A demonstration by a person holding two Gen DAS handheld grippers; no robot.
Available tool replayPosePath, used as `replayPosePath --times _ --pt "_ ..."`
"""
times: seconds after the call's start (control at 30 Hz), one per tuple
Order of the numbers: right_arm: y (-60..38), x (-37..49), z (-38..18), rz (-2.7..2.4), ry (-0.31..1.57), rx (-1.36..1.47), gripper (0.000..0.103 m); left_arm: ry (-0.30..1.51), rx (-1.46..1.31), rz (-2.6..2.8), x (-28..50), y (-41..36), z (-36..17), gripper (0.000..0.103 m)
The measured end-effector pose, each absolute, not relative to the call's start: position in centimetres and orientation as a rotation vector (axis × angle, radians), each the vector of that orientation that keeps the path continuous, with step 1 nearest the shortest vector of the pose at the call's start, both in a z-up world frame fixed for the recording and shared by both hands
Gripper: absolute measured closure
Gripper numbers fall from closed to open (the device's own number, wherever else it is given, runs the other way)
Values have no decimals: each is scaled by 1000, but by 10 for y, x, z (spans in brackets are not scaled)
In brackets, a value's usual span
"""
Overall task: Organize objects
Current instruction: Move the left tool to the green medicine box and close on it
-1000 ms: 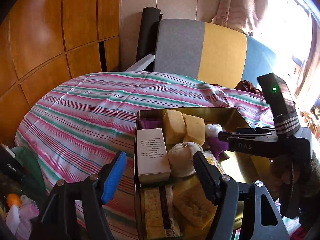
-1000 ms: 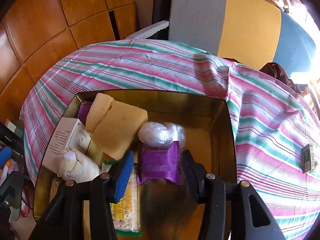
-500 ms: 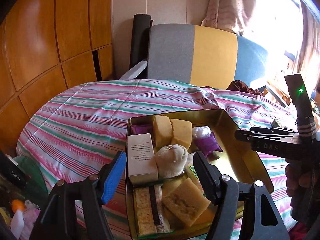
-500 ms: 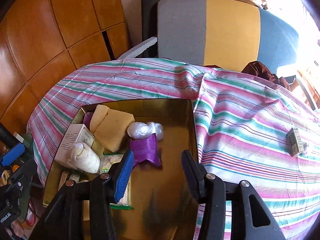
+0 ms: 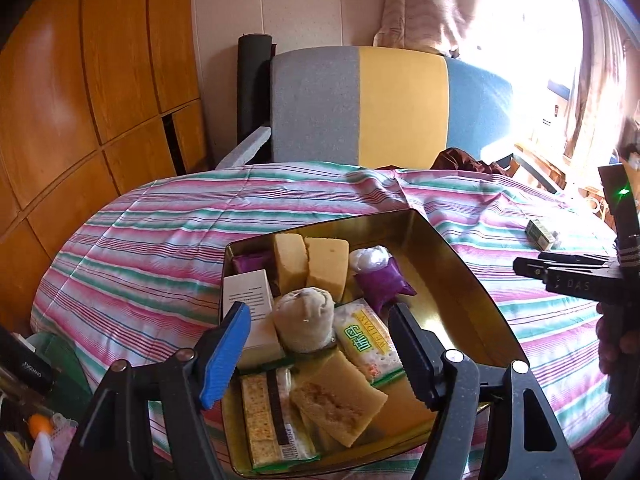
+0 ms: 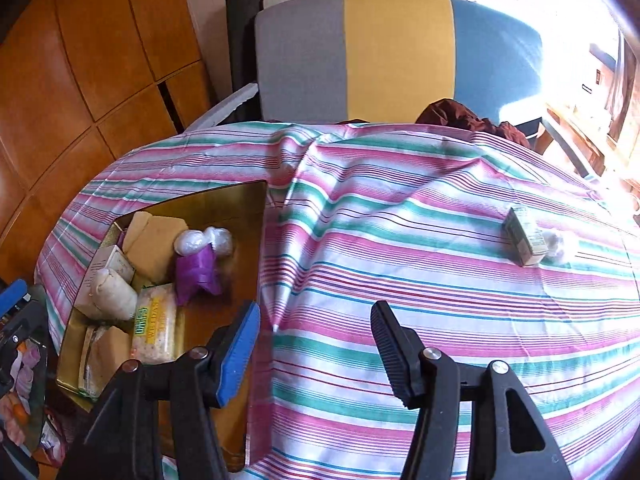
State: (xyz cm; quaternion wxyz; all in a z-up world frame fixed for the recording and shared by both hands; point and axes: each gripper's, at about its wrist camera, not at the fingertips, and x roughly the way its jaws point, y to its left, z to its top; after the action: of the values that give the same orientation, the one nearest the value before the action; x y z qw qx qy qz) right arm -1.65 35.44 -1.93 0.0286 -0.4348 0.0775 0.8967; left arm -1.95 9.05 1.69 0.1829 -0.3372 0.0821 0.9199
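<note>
small green box (image 6: 525, 237) lies far right on the striped cloth (image 6: 400, 240), with a white plastic-wrapped lump (image 6: 557, 242) touching its right side; both sit well apart from the gold tin (image 5: 472, 296) on the left, which already holds the purple packet (image 5: 383, 285), sponge-like yellow blocks (image 5: 310, 266), a cracker pack (image 5: 368, 342) and a white carton (image 5: 250, 300). right gripper (image 6: 314, 346) hangs over bare cloth just right of the tin's edge, jaws spread and empty. left gripper (image 5: 320, 350) hovers over the near part of the tin, also spread with nothing between its jaws.

likely next is a reach for the box, and that could go wrong: the lump pressed against it may be dragged or knocked aside if the jaws close around both. the cloth is loose and ridged with folds, so a low approach could snag it and pull the box, or tug the tin. the tin's near end looks crowded, so another item dropped there could ride up on the others.

the worktop is wholly covered by the pink, green and white cloth. behind it stands a grey, yellow and blue chair (image 6: 380, 52), wooden panelling to the left, a glaring window to the right.
</note>
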Motion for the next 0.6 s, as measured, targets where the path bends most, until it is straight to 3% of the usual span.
replayPosePath --times 0.37,0.6 --pt "481 20 -22 2497 326 -1246 45 295 -935 2520 -15 127 16 30" --pt "570 61 -45 2248 529 -1145 45 355 -901 2420 -15 179 21 30"
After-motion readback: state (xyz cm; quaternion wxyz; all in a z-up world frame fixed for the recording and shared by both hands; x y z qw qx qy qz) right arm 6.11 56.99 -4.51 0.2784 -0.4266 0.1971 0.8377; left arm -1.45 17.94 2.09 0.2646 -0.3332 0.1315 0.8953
